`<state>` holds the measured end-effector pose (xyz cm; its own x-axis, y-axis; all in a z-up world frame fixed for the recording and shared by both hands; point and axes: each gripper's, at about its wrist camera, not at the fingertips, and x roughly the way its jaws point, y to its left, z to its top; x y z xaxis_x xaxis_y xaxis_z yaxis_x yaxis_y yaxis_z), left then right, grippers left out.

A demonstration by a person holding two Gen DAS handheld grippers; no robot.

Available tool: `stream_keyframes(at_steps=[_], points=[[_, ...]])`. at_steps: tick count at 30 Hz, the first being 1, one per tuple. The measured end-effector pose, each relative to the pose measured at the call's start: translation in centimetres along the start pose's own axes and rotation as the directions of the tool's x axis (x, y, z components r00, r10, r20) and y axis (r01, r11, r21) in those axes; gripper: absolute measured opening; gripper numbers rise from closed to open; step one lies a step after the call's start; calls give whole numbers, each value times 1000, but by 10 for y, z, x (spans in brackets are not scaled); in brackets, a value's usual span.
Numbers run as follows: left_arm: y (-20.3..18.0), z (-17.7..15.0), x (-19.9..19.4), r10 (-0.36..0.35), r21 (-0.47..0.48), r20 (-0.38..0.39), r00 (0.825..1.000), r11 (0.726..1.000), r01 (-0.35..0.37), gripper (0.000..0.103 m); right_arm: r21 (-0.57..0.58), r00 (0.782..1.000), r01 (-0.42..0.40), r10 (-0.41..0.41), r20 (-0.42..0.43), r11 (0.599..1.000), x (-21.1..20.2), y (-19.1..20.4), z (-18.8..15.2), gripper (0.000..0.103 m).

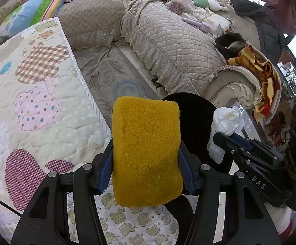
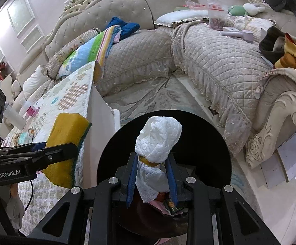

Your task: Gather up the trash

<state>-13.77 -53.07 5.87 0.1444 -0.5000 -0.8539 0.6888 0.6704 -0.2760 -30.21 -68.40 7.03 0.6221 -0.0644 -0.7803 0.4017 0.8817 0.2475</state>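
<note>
A quilted beige sofa (image 2: pixel 219 61) fills the upper frame, a round black bin (image 2: pixel 209 143) sits at lower centre, the left gripper (image 1: pixel 146 163) is clamped on a yellow sponge (image 1: pixel 146 153) beside it, and the right gripper (image 2: pixel 152 175) pinches a crumpled white tissue (image 2: pixel 158 140) above the bin.

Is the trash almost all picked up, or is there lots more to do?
Some wrappers already lie in the black bin. Right now the left gripper holds a yellow sponge near the bin, and the right gripper holds a white tissue wad over it. Neither is dropped yet. Things on the quilted table may still need collecting.
</note>
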Motion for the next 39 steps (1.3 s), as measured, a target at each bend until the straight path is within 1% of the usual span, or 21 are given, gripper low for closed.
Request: stream_keyframes(at_steps=[13,21,24,29,30,31,32,36,39], points=[[-10,0,11,10,29,-4,1000,1000,-10,56,31,1000,24,-24,-14,999,2,-15,-5,26],[-16,3,14,-14,39,2,1000,999,14,56,44,999,43,-42,-22,998,3,-19,-5,26],[-17,3,14,-29,39,3,1000,999,29,56,52,999,48,-47,-24,997,2,-22,-5,27],[-18,5,15,-77,25,5,997,997,77,57,68,998,54,-53,-26,996,2,-25,-5,27],[-18,5,15,-88,23,4,996,996,88,57,73,998,58,-56,-27,996,2,-26,-5,29],[-19,5,15,-103,23,3,995,994,103,58,81,998,60,-58,-27,995,1,-27,-5,37],[-19,5,15,-113,23,5,994,993,113,59,89,998,58,-56,-25,994,1,-28,-5,40],[-18,5,13,-165,17,13,986,986,164,62,91,998,54,-52,-25,994,-1,-27,-6,41],[-18,5,13,-172,12,10,985,985,172,64,93,998,54,-51,-33,994,1,-27,-6,41]])
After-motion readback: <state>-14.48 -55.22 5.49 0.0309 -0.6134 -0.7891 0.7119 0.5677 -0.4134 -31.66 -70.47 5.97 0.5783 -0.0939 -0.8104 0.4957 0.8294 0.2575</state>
